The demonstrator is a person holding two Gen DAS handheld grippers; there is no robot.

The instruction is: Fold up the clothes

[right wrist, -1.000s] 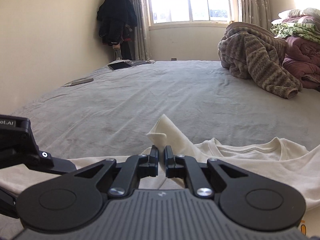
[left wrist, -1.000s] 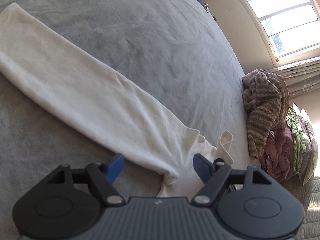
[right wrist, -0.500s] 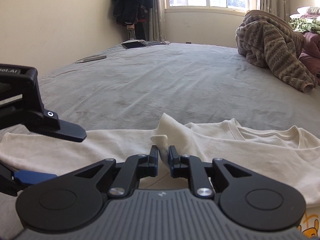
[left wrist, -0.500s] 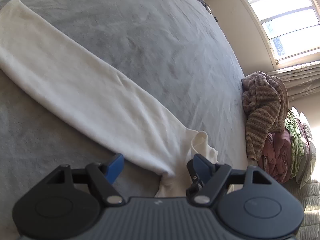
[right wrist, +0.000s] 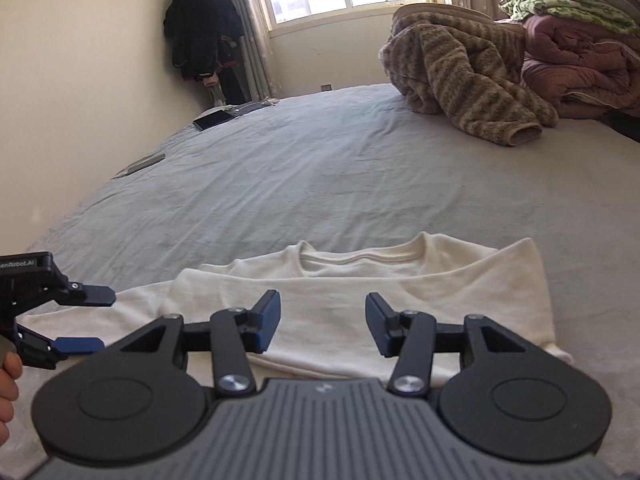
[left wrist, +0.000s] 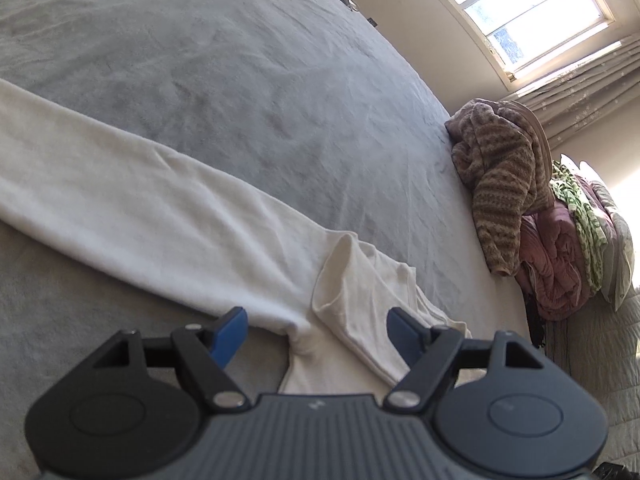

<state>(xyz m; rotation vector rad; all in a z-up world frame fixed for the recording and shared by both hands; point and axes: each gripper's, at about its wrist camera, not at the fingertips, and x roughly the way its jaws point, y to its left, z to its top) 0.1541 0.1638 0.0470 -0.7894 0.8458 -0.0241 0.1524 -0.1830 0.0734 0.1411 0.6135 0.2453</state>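
A cream long-sleeved shirt (right wrist: 360, 292) lies flat on the grey bed, neckline toward the window. One sleeve is folded across its chest. The other sleeve (left wrist: 120, 208) stretches out to the left over the bedspread, and the folded sleeve's cuff (left wrist: 340, 276) rests near the armpit. My left gripper (left wrist: 316, 332) hovers open just above the armpit area, holding nothing; it also shows at the left edge as the left gripper (right wrist: 86, 322). My right gripper (right wrist: 322, 322) is open over the shirt's chest, empty.
A brown striped fleece (right wrist: 460, 76) lies at the far right of the bed (right wrist: 320, 168), with a pile of folded quilts (right wrist: 580, 48) behind it. A tablet (right wrist: 214, 118) and a flat dark object (right wrist: 140, 164) lie near the left wall. Dark clothes (right wrist: 200, 28) hang in the corner.
My right gripper, shut on the sleeve cuff earlier, has laid it across the shirt, opened and let go. The left gripper stayed open and shifted slightly.
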